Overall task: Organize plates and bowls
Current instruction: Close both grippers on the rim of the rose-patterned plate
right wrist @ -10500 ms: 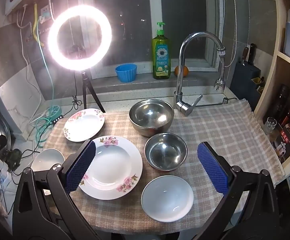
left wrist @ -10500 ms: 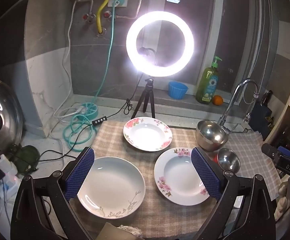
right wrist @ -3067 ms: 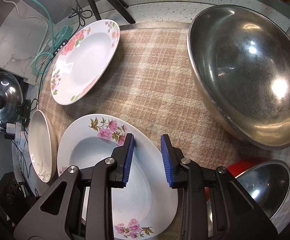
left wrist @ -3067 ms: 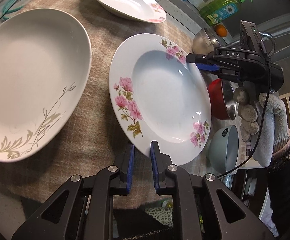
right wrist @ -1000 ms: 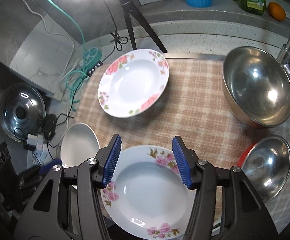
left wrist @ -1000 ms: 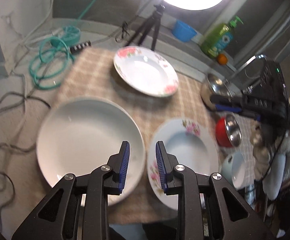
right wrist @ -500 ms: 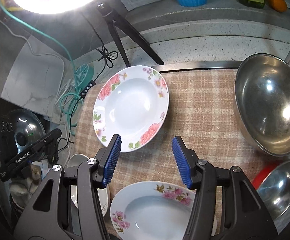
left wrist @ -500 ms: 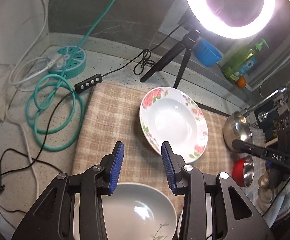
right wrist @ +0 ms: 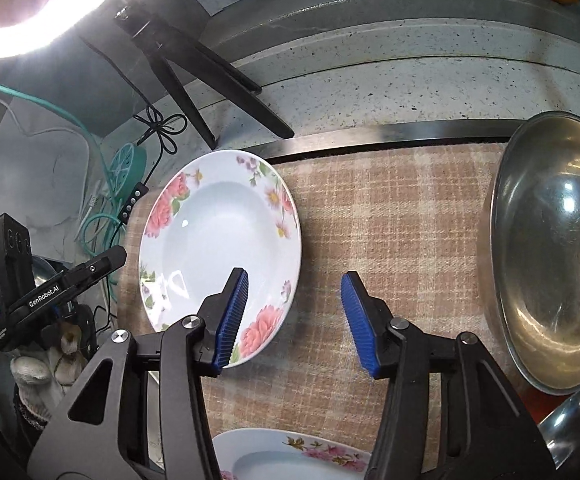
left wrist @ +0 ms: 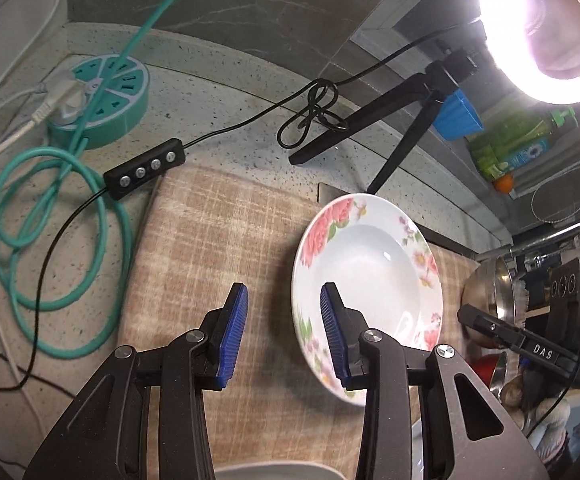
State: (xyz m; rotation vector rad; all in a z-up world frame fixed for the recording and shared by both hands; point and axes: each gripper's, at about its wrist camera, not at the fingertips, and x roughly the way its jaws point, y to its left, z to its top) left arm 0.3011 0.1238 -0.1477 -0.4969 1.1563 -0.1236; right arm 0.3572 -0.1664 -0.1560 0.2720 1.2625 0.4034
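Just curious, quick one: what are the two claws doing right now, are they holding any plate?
Left gripper: open, empty, beside the floral plate.
Right gripper: open, closing, straddling that plate's rim, not gripping.

Glossy glazed plate (right wrist: 218, 240), coarse woven cloth (right wrist: 390, 220), shiny steel bowl (right wrist: 550, 248).

Left wrist view: looks steeply down, close over checked cloth (left wrist: 218, 240), from left of rose-rimmed plate (left wrist: 366, 276); ring light (left wrist: 546, 40) upper right. Right wrist view: same steep downward look, close, from plate's right side (right wrist: 218, 240); large steel bowl (right wrist: 550, 248) at right edge. Shared: plate, cloth, tripod (right wrist: 194, 68), ring light.
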